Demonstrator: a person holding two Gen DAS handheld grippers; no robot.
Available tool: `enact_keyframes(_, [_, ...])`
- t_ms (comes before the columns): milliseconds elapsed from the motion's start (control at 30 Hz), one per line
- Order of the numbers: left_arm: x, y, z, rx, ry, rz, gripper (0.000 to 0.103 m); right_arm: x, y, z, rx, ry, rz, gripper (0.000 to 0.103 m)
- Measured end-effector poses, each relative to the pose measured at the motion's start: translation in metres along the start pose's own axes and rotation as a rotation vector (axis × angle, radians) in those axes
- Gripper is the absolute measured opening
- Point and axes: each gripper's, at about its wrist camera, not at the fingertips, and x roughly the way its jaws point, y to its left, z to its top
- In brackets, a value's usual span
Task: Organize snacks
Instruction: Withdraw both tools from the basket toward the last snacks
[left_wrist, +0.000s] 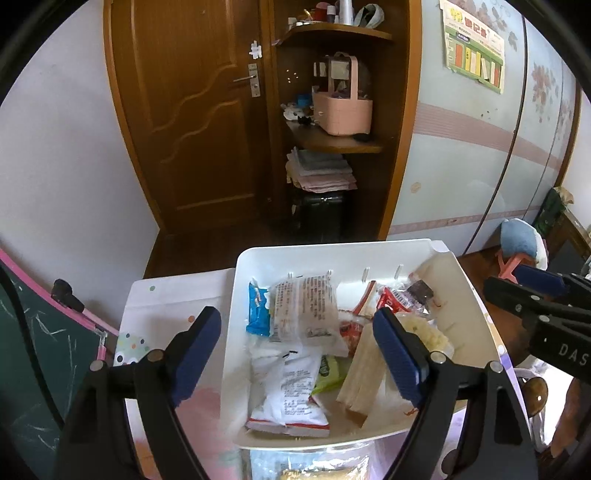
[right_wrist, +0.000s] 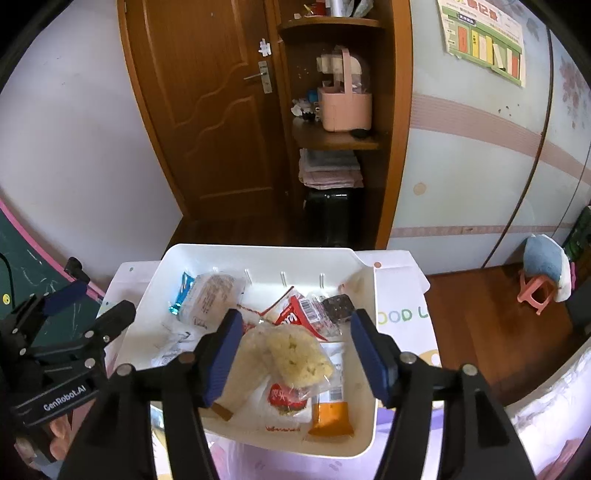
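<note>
Hovering wide apart and empty, the left tongs (left_wrist: 297, 350) and right tongs (right_wrist: 295, 354) hung just above the white bin (right_wrist: 258, 254) where the snack packets (right_wrist: 299, 354) lay heaped, apparently gathered for sorting.

We see a white plastic bin (right_wrist: 364, 369) holding a loose heap of wrapped snacks. A blue packet (left_wrist: 257, 308) lies at its far left, touching a clear-wrapped pale cake (left_wrist: 304, 310). A red packet (right_wrist: 295, 315) and a dark bar (right_wrist: 338, 308) lie toward the far right. Nearer us lie a yellow crumbly cake in clear wrap (right_wrist: 299, 356), an orange packet (right_wrist: 330, 413) and a white packet with red edging (left_wrist: 290, 397).
</note>
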Motion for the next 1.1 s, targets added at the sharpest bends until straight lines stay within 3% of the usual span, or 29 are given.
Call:
enact_keyframes(333, [-0.038,0.028,-0.013,-0.048,-0.009,-0.010,0.084,-0.032,0.016,-0.020,-0.064,-0.010,-0.018,0.062])
enact_keyframes(533, [-0.087,0.045,-0.022,-0.055,-0.053,0.006,0.084,-0.074,0.027,-0.029,-0.086,-0.049,-0.012,0.063])
enact_keyframes(800, [-0.149,0.067,-0.045,-0.045,-0.108,-0.001,0.091,-0.120,0.045,-0.046,-0.114,-0.103,0.011,0.077])
enact_keyframes(1100, [-0.154,0.088,-0.091,-0.012,-0.073,-0.007,0.091,-0.117,0.072,-0.087,-0.127,-0.067,0.068,0.083])
